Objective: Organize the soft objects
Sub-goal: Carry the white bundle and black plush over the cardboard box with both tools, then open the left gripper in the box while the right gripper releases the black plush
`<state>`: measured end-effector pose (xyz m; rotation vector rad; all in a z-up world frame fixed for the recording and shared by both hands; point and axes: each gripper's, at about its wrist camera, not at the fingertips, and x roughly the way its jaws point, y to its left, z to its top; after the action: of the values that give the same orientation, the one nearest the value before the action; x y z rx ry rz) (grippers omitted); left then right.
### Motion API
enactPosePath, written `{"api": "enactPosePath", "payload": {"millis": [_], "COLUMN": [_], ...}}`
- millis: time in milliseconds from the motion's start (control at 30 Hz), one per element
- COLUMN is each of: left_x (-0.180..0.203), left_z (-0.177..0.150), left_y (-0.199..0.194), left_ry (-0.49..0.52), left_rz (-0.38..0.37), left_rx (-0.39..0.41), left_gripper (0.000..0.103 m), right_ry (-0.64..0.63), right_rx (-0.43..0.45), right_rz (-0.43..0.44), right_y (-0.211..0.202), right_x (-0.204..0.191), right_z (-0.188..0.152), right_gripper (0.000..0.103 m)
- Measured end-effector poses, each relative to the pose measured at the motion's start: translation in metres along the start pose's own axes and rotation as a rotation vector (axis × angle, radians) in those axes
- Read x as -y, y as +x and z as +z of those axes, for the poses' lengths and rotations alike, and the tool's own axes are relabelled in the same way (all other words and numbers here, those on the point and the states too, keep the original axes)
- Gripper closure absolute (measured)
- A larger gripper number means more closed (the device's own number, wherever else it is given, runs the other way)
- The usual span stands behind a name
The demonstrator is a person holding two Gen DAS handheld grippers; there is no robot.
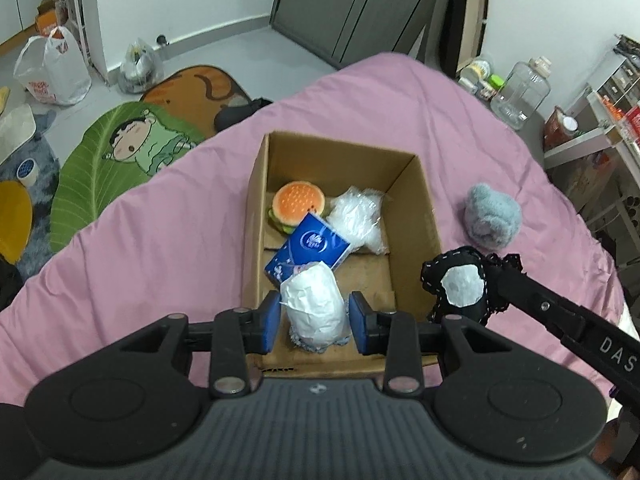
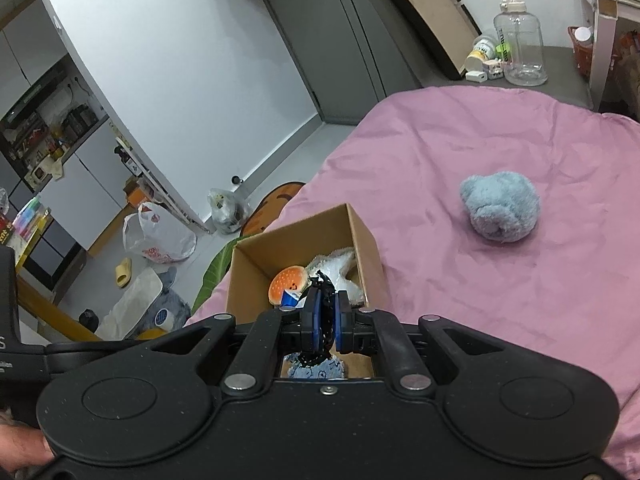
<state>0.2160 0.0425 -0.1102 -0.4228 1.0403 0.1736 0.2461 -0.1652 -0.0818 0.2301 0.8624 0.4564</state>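
- My left gripper (image 1: 314,322) grips a white pouch (image 1: 314,304) over the cardboard box (image 1: 416,216) on the bed (image 1: 140,248).
- My right gripper (image 2: 327,312) is clamped on a black lace-edged pad (image 1: 460,286) at the box's right wall.
- Grey plush ball (image 2: 498,206) lies on the bed, apart.

The left tool (image 1: 314,316) points steeply downward, its blue pads (image 1: 270,322) partly apart at three and nine o'clock. The right tool (image 2: 327,312) tilts down, pads pressed nearly together.
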Motion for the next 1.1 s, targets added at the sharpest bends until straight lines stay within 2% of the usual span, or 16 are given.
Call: {"api": "enactPosePath", "payload": {"millis": [133,333,433,467,700,833,1100], "left_x": [-0.005,-0.012,-0.014,-0.014,-0.012,-0.008,0.002], "left_z": [0.002,0.007,0.009,0.009,0.008,0.007,0.006], "left_y": [0.013,0.016,0.016,0.016,0.013,0.005,-0.012], "left_ry": [-0.01,-0.017,-0.023,-0.022,-0.022,-0.009,0.002], "left_rz": [0.013,0.026,0.027,0.027,0.029,0.035,0.049], "left_rx": [-0.056,-0.055,-0.053,-0.052,-0.045,-0.033,-0.004], "left_gripper": [0.065,0.065,0.064,0.064,0.064,0.057,0.039], "right_ry": [0.007,0.012,-0.002,0.002,0.029,0.023,0.001], "right_rx": [-0.012,-0.019,-0.035,-0.035,-0.017,-0.013,-0.002], "right_rz": [0.001,0.011,0.003,0.001,-0.011,-0.009,-0.027], "right_y": [0.011,0.025,0.031,0.031,0.021,0.013,-0.005], "right_x": [0.0,-0.003,-0.007,-0.007,0.002,0.001,0.002], "right_z": [-0.002,-0.004,-0.005,-0.005,-0.002,-0.001,0.001], "right_gripper": [0.096,0.095,0.084,0.077,0.076,0.073,0.054]}}
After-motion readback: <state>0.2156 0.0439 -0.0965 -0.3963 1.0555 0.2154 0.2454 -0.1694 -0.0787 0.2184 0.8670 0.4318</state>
